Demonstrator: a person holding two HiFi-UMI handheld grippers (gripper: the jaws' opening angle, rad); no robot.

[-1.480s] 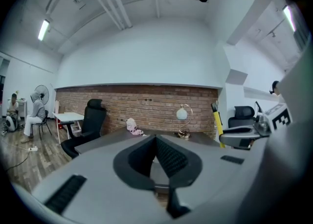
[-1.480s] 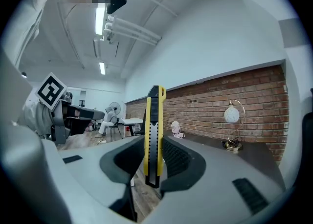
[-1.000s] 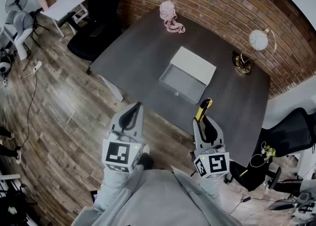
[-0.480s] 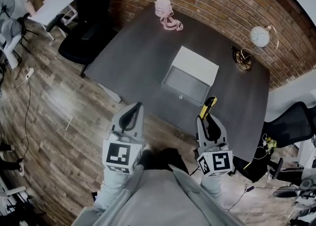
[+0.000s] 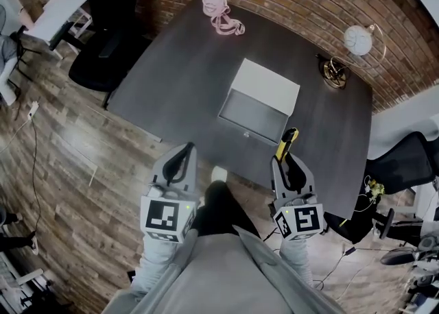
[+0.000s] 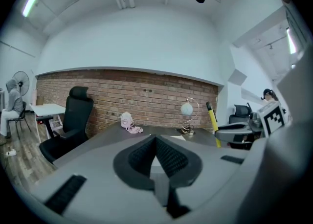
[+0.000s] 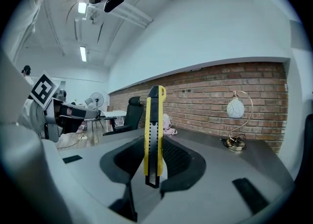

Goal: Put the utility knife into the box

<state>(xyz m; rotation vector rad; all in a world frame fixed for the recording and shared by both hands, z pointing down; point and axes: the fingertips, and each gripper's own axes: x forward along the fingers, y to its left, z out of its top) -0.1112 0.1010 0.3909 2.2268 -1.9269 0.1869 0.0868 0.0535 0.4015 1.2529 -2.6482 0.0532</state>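
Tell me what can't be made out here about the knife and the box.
Utility knife: lower end buried between the right gripper's jaws, right gripper view.
Box: interior blocked by left gripper and right gripper in their own views.
Pink item: too small to identify, head view.

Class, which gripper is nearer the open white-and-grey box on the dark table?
Right. The right gripper, clamping the yellow utility knife, is just short of the open white-and-grey box; the left gripper is farther, off to its left.
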